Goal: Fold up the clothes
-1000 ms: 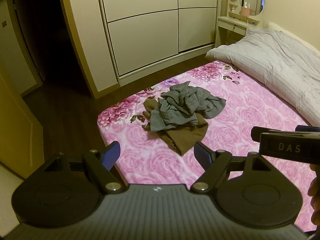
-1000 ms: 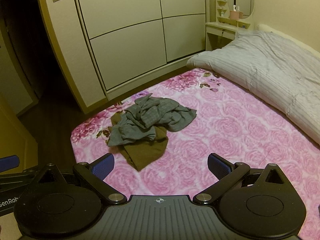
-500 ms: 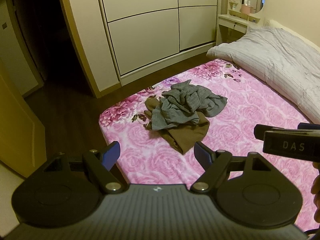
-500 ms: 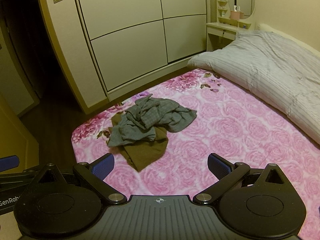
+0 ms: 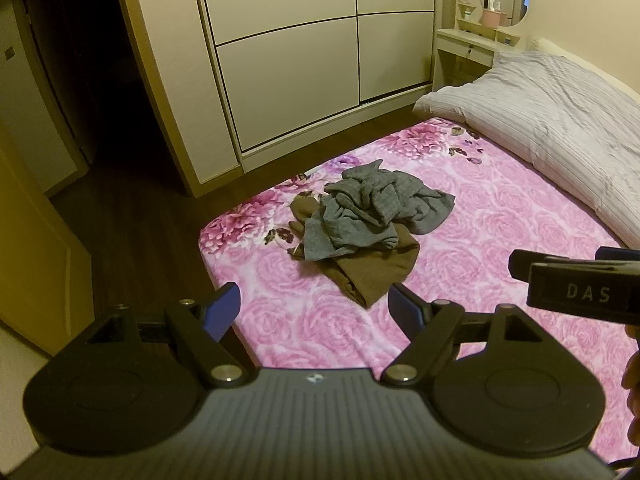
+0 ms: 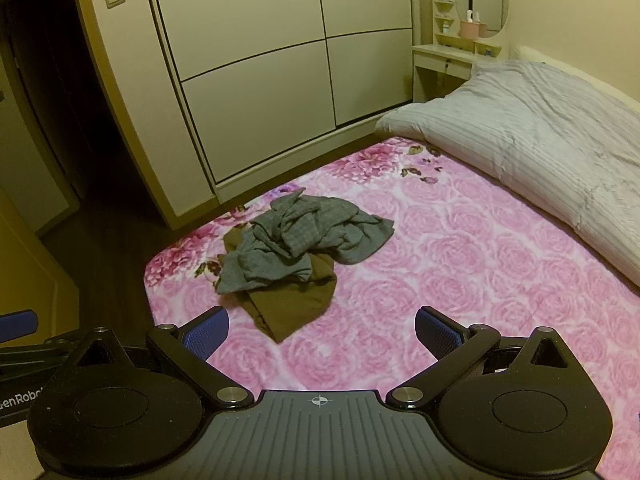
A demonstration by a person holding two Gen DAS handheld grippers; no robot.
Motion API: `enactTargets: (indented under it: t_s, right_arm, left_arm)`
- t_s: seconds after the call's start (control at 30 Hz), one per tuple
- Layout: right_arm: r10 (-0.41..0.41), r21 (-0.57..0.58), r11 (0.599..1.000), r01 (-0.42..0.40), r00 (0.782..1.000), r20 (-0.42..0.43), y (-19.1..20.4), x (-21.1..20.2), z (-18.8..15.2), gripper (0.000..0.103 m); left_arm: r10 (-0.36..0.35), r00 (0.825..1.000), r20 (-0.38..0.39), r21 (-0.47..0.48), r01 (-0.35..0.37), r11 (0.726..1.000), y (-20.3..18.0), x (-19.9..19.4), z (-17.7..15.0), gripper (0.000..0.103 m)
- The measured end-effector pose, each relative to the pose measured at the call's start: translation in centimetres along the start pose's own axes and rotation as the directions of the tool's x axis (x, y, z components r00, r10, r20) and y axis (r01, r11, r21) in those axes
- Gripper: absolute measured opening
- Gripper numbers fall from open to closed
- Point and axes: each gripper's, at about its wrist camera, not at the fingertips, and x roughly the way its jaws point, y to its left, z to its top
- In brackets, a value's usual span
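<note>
Both grippers, left gripper [image 5: 314, 310] and right gripper [image 6: 322, 330], spread wide (empty) above crumpled clothes [image 6: 298, 246].

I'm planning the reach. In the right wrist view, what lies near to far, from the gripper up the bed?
right gripper → brown garment → grey garment → wardrobe

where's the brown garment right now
In both wrist views the brown garment lies crumpled on the pink floral bedspread near its left corner, partly under the grey garment.
</note>
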Motion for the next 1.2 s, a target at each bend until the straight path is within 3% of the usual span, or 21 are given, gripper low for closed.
enactTargets:
  t_s: [1.2]
  right_arm:
    - [0.0,0.036,0.999,0.0,1.0,-0.02,-0.3,1.5,0.2,0.102]
  left_arm:
    - [0.009,0.999,-0.037,0.005,-0.009,1.0,0.0,1.5,0.2,0.079]
